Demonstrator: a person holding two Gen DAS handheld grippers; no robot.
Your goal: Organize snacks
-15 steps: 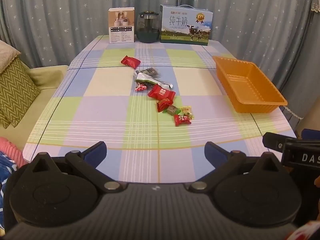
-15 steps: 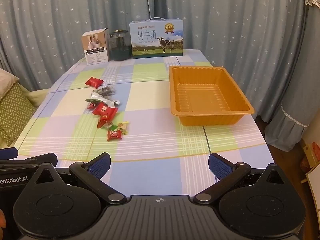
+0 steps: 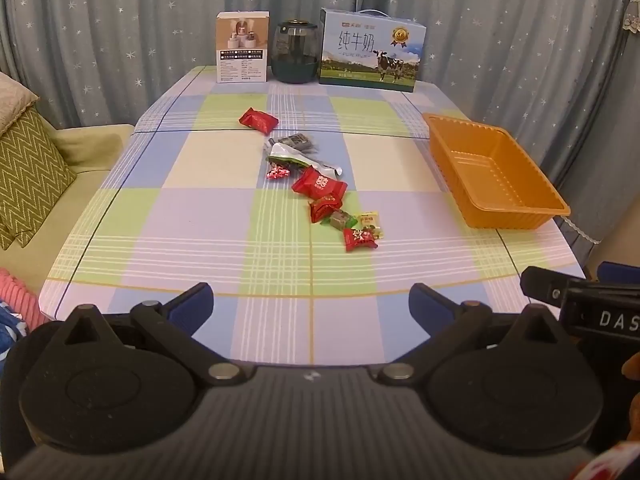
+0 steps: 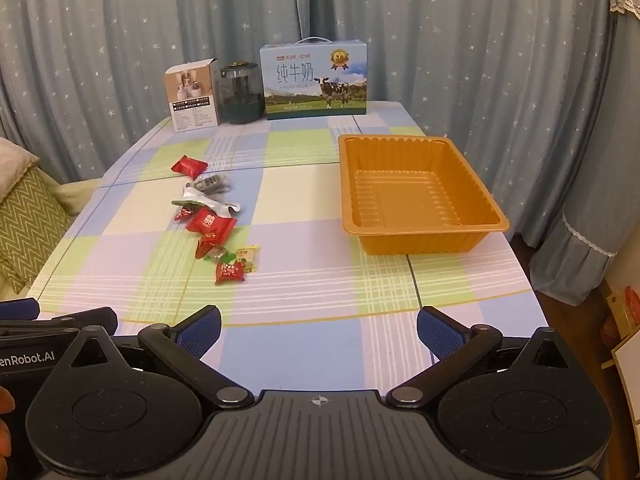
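Several wrapped snacks lie in a line on the checked table: a red packet point(image 3: 258, 121) farthest back, a silver-green wrapper point(image 3: 298, 157), a large red packet point(image 3: 319, 187), a green candy point(image 3: 341, 219), a yellow candy point(image 3: 370, 222) and a red candy point(image 3: 359, 238) nearest. They show in the right wrist view too, with the nearest red candy point(image 4: 229, 271) left of centre. An empty orange tray point(image 3: 516, 210) stands at the table's right; it also shows in the right wrist view point(image 4: 420, 240). My left gripper point(image 3: 311, 306) and right gripper point(image 4: 319, 328) are open and empty above the near table edge.
A small white box point(image 3: 242, 52), a dark glass jar point(image 3: 295, 52) and a milk carton box point(image 3: 372, 50) stand along the back edge. A sofa with a zigzag cushion point(image 3: 28, 172) is on the left. Star-patterned curtains hang behind. My right gripper's body point(image 3: 580, 304) shows beside the left one.
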